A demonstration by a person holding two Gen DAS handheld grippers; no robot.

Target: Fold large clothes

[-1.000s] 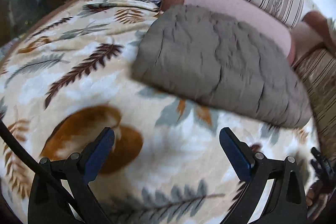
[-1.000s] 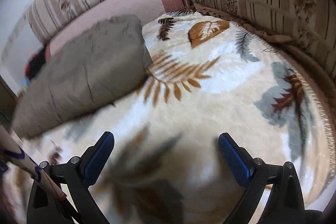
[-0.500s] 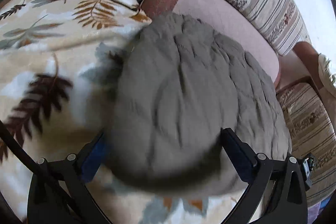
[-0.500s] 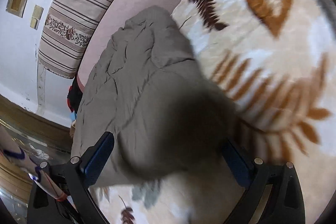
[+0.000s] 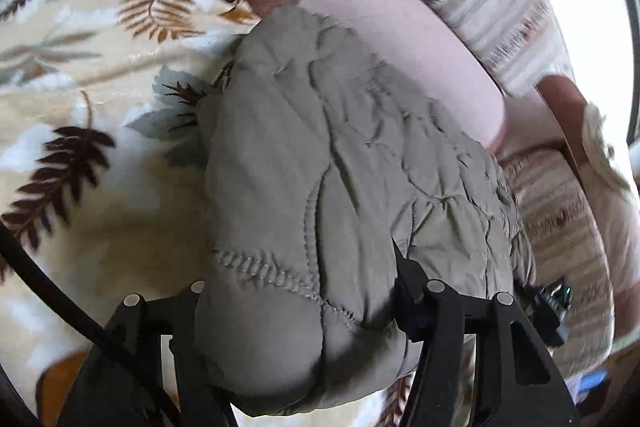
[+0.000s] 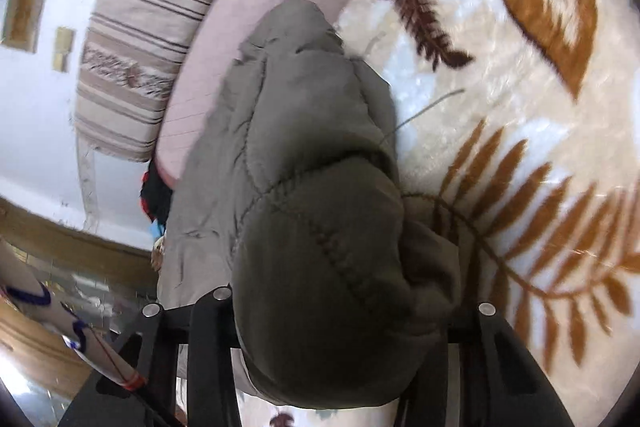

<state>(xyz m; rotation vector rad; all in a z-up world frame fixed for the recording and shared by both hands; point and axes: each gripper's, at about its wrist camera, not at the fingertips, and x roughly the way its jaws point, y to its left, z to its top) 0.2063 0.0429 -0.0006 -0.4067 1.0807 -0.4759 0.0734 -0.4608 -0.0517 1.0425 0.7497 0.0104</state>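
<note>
My left gripper (image 5: 298,301) is closing, and the thick grey quilted padded garment (image 5: 344,163) bulges between its jaws, pressed on both sides. My right gripper (image 6: 340,311) is closing on the other end of the garment (image 6: 304,187). It lies on the cream fleece blanket with leaf print (image 5: 100,155). Behind is the pink sofa seat (image 5: 400,27).

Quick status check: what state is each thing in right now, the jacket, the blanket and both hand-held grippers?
Jacket: folded, bunched at the near edge, lying on the blanket.
Blanket: spread flat over the sofa.
Left hand-held gripper: jaws closing, jacket edge between them.
Right hand-held gripper: jaws closing, jacket edge between them.
</note>
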